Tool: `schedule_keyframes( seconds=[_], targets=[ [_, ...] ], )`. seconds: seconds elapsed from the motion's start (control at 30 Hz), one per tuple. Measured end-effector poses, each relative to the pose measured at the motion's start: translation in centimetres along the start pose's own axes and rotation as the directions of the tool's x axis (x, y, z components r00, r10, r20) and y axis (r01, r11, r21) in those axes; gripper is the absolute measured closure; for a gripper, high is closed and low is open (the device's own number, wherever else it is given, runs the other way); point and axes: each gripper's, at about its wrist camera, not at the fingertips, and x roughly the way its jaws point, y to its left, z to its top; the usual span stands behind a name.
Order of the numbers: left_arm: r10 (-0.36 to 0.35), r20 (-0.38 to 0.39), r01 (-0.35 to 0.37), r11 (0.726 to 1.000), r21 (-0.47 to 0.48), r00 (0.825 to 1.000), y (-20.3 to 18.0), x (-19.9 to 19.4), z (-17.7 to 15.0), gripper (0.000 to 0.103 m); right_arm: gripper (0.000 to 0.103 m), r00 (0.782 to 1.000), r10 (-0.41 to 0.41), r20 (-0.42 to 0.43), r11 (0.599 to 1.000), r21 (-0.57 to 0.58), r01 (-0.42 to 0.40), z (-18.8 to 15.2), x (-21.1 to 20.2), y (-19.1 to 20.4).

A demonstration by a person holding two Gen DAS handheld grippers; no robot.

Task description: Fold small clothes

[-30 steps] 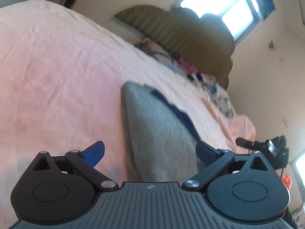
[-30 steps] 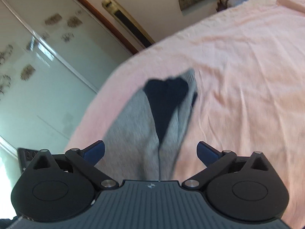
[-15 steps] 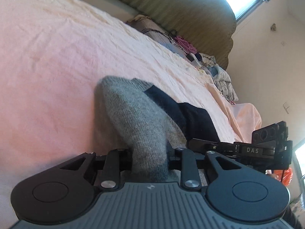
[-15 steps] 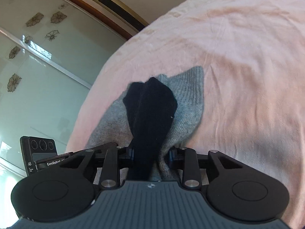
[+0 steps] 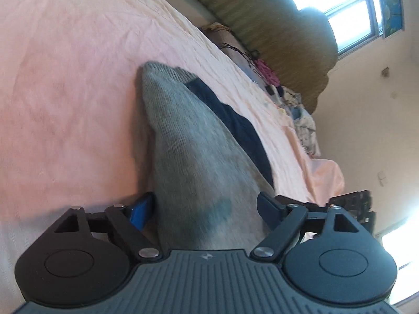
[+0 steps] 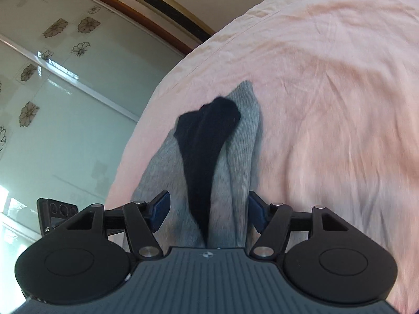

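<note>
My left gripper (image 5: 207,209) hangs low over the pink bedsheet (image 5: 68,83), its blue-padded jaws spread wide; they have just been opening, and the grey sock (image 5: 188,157) runs between them toward the camera without either pad pressing it, though the left pad sits just beside the knit and I cannot tell whether it brushes it. The sock lies along the sheet, its ribbed end pointing away from me, with its dark navy part (image 5: 235,125) showing along its right edge. Further right in that view, beyond the sock, a pile of mixed clothes (image 5: 301,120) sits at the foot of the olive padded headboard (image 5: 282,39), a bright window (image 5: 337,18) stands above it, and the black body of my other tool pokes in at the right edge. In the right wrist view a frosted sliding door with flower decals (image 6: 52,91) fills the left side. My right gripper (image 6: 209,210) also stands apart, at a middling spread, its jaws having just been opening too; the same sock (image 6: 243,141) passes between the pads with the navy part (image 6: 204,151) draped on top down the middle, and the right pad is touching or nearly touching the grey edge. To the right, the wrinkled sheet (image 6: 340,104) spreads out.
</note>
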Motion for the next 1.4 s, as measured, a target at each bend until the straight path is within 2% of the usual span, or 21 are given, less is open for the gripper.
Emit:
schedule_keyframes(
  seconds=[0.07, 0.13, 0.17, 0.2, 0.37, 0.43, 0.47, 0.53, 0.57, 0.63, 0.73, 0.8, 0.83, 0.87, 0.97, 1.1, 1.2, 1.23, 1.3, 1.33, 1.4],
  targets=[
    [-0.015, 0.000, 0.015, 1.000, -0.005, 1.000, -0.2, 0.2, -1.9, 0.022, 0.038, 0.999, -0.009, -0.033, 1.000, -0.016, 0.008, -2.0, -0.7, 0.4],
    [0.096, 0.024, -0.097, 0.994, 0.056, 0.995, -1.2, 0.2, -3.4, 0.070, 0.058, 0.998, -0.013, -0.069, 0.999, -0.052, 0.009, -4.1, -0.9, 1.1],
    [0.125, 0.011, -0.125, 0.991, 0.053, 0.992, -1.4, 0.3, -3.7, 0.079, 0.080, 0.995, -0.028, -0.092, 0.996, -0.085, 0.020, -5.0, -0.7, 1.6],
    [0.132, 0.021, -0.133, 0.990, 0.052, 0.991, -1.7, -0.2, -3.8, 0.079, 0.080, 0.995, -0.052, -0.083, 0.990, -0.132, 0.041, -5.8, -0.9, 2.3],
    [0.263, 0.104, -0.281, 0.923, 0.261, 0.959, -3.7, -1.3, -5.0, 0.067, 0.080, 0.991, -0.119, -0.067, 0.973, -0.206, 0.103, -7.5, -2.1, 3.6],
    [0.343, 0.226, -0.403, 0.855, 0.327, 0.912, -6.3, -2.7, -6.3, 0.061, 0.075, 0.994, -0.100, -0.037, 0.986, -0.138, 0.094, -7.3, -2.8, 3.0],
    [0.338, 0.311, -0.441, 0.816, 0.374, 0.888, -7.6, -3.7, -7.5, 0.059, 0.068, 0.993, -0.115, 0.006, 0.987, -0.114, 0.115, -7.2, -3.7, 3.3],
    [0.281, 0.430, -0.474, 0.757, 0.450, 0.858, -9.9, -4.4, -9.4, 0.038, 0.068, 0.978, -0.133, 0.159, 0.973, -0.166, 0.160, -7.3, -6.0, 5.4],
    [0.259, 0.457, -0.479, 0.739, 0.474, 0.851, -10.7, -4.2, -10.1, 0.023, 0.068, 0.965, -0.131, 0.227, 0.963, -0.201, 0.178, -7.5, -6.8, 6.7],
    [0.236, 0.440, -0.466, 0.698, 0.544, 0.867, -11.9, -2.0, -11.0, 0.022, 0.066, 0.946, -0.110, 0.305, 0.948, -0.253, 0.191, -7.4, -6.7, 9.4],
    [0.336, 0.360, -0.491, 0.651, 0.579, 0.870, -11.4, 2.1, -11.3, 0.022, 0.056, 0.966, -0.055, 0.251, 0.944, -0.302, 0.133, -6.2, -3.2, 11.6],
    [0.361, 0.351, -0.503, 0.627, 0.594, 0.864, -10.1, 3.1, -11.6, 0.022, 0.043, 0.974, -0.107, 0.202, 0.942, -0.292, 0.164, -5.1, 0.1, 10.8],
    [0.347, 0.342, -0.487, 0.642, 0.592, 0.873, -9.9, 2.8, -11.4, 0.022, 0.040, 0.968, -0.180, 0.172, 0.937, -0.269, 0.222, -4.7, 1.8, 9.6],
    [0.350, 0.339, -0.487, 0.646, 0.588, 0.873, -9.9, 2.6, -11.2, 0.022, 0.051, 0.967, -0.212, 0.144, 0.940, -0.239, 0.242, -4.6, 2.9, 7.7],
    [0.358, 0.350, -0.501, 0.615, 0.610, 0.866, -10.0, 2.9, -11.5, 0.022, 0.066, 0.974, -0.127, 0.188, 0.976, -0.149, 0.156, -5.1, 0.9, 5.4],
    [0.358, 0.347, -0.499, 0.620, 0.605, 0.867, -10.0, 3.5, -11.2, 0.017, 0.051, 0.963, -0.116, 0.245, 0.972, -0.172, 0.161, -6.8, -2.3, 8.2],
    [0.358, 0.353, -0.503, 0.622, 0.601, 0.865, -10.2, 3.2, -11.4, 0.017, 0.037, 0.983, -0.121, 0.141, 0.968, -0.204, 0.149, -7.7, -0.8, 8.6],
    [0.364, 0.368, -0.517, 0.622, 0.588, 0.856, -10.3, 2.8, -11.5, 0.017, 0.042, 0.981, -0.166, 0.099, 0.959, -0.218, 0.184, -7.9, 0.4, 8.0],
    [0.387, 0.410, -0.562, 0.621, 0.546, 0.826, -10.6, 1.0, -12.4, 0.017, 0.069, 0.974, -0.175, 0.142, 0.951, -0.232, 0.204, -8.6, -0.5, 7.2],
    [0.396, 0.419, -0.574, 0.628, 0.526, 0.817, -10.6, 0.2, -12.8, 0.017, 0.069, 0.973, -0.189, 0.136, 0.959, -0.189, 0.212, -8.8, -1.6, 7.3],
    [0.429, 0.424, -0.597, 0.656, 0.462, 0.798, -10.2, -1.1, -13.7, 0.016, 0.044, 0.963, -0.186, 0.194, 0.952, -0.205, 0.226, -10.3, -4.3, 8.7]
  ],
)
